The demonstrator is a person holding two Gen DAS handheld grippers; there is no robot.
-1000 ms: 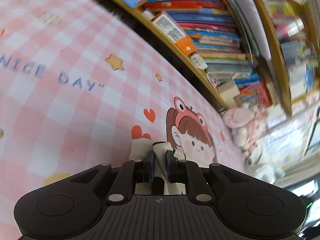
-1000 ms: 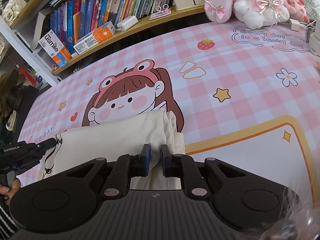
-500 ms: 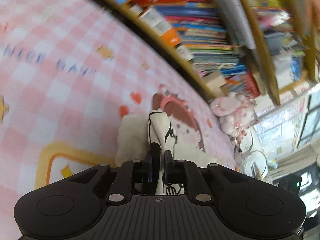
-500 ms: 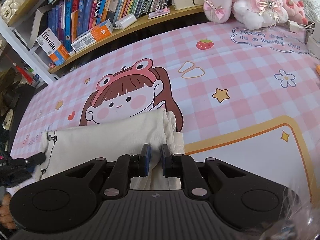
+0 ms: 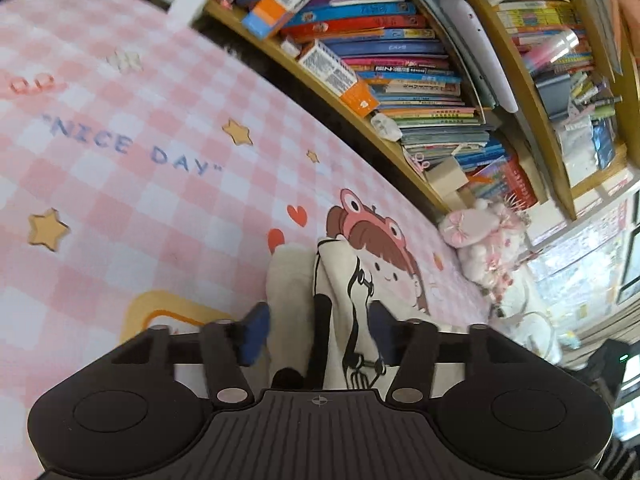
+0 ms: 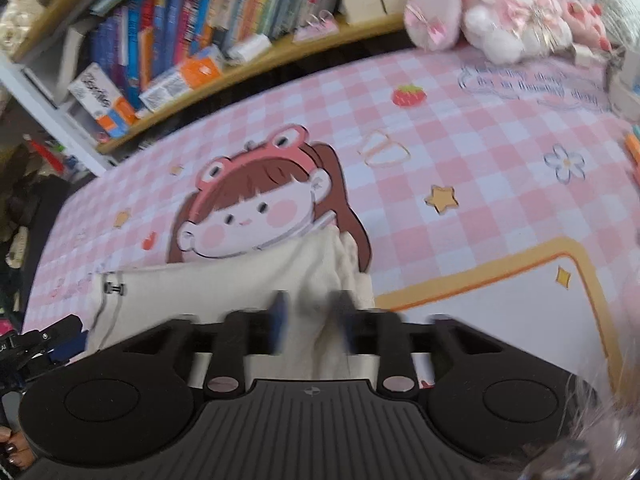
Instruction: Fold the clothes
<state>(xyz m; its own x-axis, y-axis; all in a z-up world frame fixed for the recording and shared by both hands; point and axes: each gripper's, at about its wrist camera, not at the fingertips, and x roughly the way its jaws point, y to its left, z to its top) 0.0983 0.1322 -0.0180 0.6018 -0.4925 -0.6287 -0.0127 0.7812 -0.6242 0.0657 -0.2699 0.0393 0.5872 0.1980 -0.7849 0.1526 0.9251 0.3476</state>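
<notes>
Lying folded on a pink checked cloth (image 6: 460, 128) spread over the table, a cream garment (image 6: 224, 288) with black line drawings covers the lower part of a printed cartoon girl in a frog headband (image 6: 256, 204). The left tool (image 5: 318, 328) has its jaws opening, the garment's bunched end between them and neither pad pressing on it. The right tool (image 6: 310, 324) is opening too, its blurred fingers either side of a raised fold of the same cloth. Behind the table, a wooden bookshelf (image 6: 208, 28) is packed with books, and a pink plush toy (image 6: 496, 12) sits at the far edge.
</notes>
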